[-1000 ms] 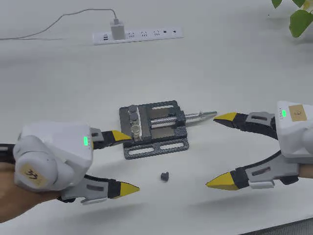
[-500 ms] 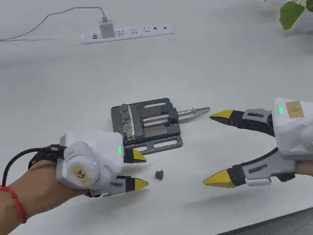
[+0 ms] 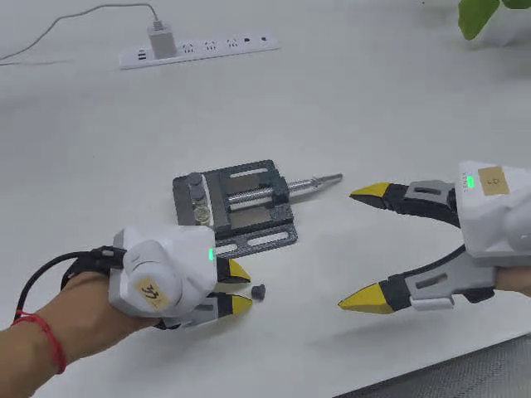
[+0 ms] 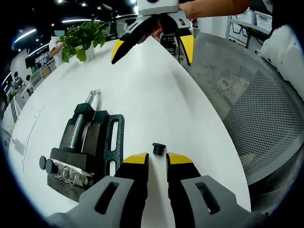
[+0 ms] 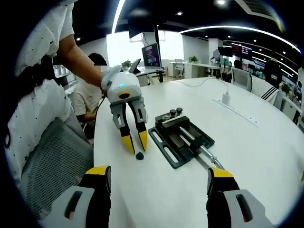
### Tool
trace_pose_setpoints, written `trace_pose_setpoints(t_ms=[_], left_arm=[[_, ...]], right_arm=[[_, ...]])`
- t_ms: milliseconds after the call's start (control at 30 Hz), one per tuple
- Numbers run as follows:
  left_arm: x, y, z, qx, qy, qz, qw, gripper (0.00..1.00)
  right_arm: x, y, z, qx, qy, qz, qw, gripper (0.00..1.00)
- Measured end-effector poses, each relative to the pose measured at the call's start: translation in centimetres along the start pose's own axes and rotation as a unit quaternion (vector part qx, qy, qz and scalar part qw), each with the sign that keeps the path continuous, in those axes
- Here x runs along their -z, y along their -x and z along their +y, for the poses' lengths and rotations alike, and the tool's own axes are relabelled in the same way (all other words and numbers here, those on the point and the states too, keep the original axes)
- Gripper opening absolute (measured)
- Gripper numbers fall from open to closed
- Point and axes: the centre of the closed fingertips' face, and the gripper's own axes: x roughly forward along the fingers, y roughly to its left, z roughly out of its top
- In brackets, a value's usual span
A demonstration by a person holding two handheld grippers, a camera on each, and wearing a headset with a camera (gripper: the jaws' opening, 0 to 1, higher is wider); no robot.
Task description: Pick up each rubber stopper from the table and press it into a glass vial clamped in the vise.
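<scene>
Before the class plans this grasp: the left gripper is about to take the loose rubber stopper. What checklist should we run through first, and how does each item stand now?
1. Rubber stopper lies loose and untouched, straight ahead of the left gripper: ok.
2. Jaw gap wider than the stopper: ok, but only narrowly.
3. Stopper between the jaws: not ok, it sits just beyond the tips.
4. Right gripper wide open and off to the side, away from the path: ok.
5. An unstoppered vial waits in the vise: ok.
6. Vise grips the vials firmly: cannot tell.
</scene>
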Motion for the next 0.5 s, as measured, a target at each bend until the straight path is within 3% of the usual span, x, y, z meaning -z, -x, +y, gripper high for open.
trace_pose_setpoints(t_ms=[500], left_arm=[[0.01,-0.83,-0.18,0.012,-0.01,0.005,0.9999,0.06]], right_arm=[[0.19,0.07,-0.51,0.002,-0.003,-0.001,1.0,0.81]])
